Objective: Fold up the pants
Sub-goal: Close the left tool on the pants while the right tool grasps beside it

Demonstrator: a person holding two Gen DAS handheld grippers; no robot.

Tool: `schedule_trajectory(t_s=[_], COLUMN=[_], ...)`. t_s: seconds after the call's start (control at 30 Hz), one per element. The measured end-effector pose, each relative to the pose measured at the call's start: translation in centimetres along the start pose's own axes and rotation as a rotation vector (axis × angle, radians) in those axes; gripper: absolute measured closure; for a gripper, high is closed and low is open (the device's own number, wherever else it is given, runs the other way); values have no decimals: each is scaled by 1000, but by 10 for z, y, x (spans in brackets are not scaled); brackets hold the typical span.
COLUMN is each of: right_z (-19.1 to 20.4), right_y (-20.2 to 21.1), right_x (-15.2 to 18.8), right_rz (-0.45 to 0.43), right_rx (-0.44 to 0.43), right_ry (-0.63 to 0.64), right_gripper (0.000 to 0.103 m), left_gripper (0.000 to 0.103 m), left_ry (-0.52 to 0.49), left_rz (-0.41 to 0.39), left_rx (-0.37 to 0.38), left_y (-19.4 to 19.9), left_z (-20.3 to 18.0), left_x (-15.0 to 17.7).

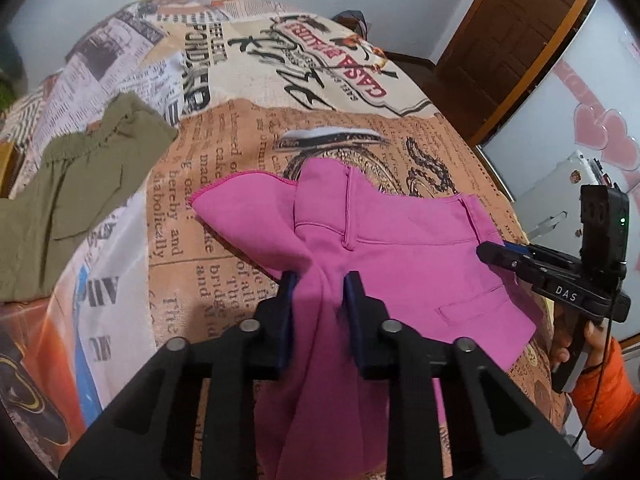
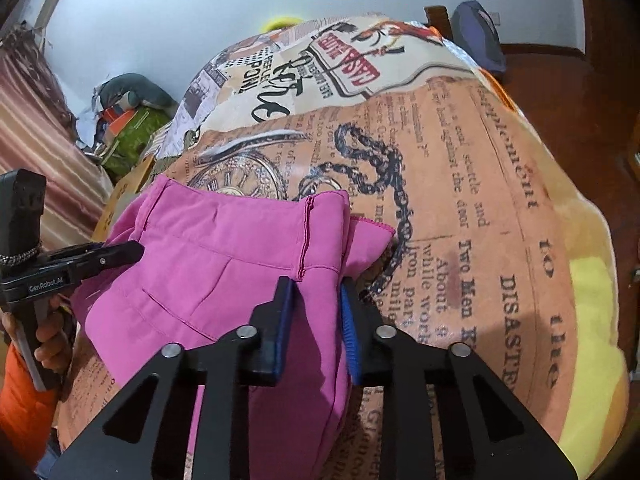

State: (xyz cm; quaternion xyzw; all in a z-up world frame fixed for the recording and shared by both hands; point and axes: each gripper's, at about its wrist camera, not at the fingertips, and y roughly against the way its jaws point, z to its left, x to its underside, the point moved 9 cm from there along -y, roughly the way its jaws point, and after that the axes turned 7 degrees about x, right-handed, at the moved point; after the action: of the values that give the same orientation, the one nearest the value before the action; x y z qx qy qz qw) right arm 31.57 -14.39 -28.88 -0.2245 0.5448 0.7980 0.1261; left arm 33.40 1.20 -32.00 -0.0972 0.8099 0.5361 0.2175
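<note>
- Left gripper (image 1: pixel 319 284): blue pads clenched on a bunched fold of the pink pants (image 1: pixel 400 248); fabric hangs down between the black fingers toward the camera.
- Right gripper (image 2: pixel 314 292): pads pressed on the pants (image 2: pixel 224 264) at the edge next to the vertical seam; cloth drapes down between the fingers.
- Pants position: gathered at the near edge of the bed, on the newspaper-print bedspread (image 1: pixel 224 152), partly lifted off it at both grip points (waistband side faces away from the cameras, a pocket outline shows on the near panel).
- Cross-view check: right gripper visible at the right of the left wrist view (image 1: pixel 492 254), its tip on the pants' far corner; left gripper visible at the left of the right wrist view (image 2: pixel 128 254), tip on the opposite corner.
- Hand (image 1: pixel 596 340) in an orange sleeve (image 1: pixel 604 396) on the right gripper's handle.
- Olive-green garment (image 1: pixel 68 208) lies flat on the bedspread, well apart from the pants, to the left.
</note>
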Motion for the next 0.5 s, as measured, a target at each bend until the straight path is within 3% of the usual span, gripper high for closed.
schedule_trajectory(t_s=[0.3,0.5], right_z=[20,47], right_y=[30,61], right_x=[-21,-46], right_rz=[-68,-143], right_rx=[6,13], right_ry=[77,158], right_gripper=[91,93], left_gripper=[87,87], left_ry=[-40,-57], left_rz=[-64,-146], left_rx=[-40,-65], left_y=[32,74], left_z=[-16,-20], left_x=[-7,-15])
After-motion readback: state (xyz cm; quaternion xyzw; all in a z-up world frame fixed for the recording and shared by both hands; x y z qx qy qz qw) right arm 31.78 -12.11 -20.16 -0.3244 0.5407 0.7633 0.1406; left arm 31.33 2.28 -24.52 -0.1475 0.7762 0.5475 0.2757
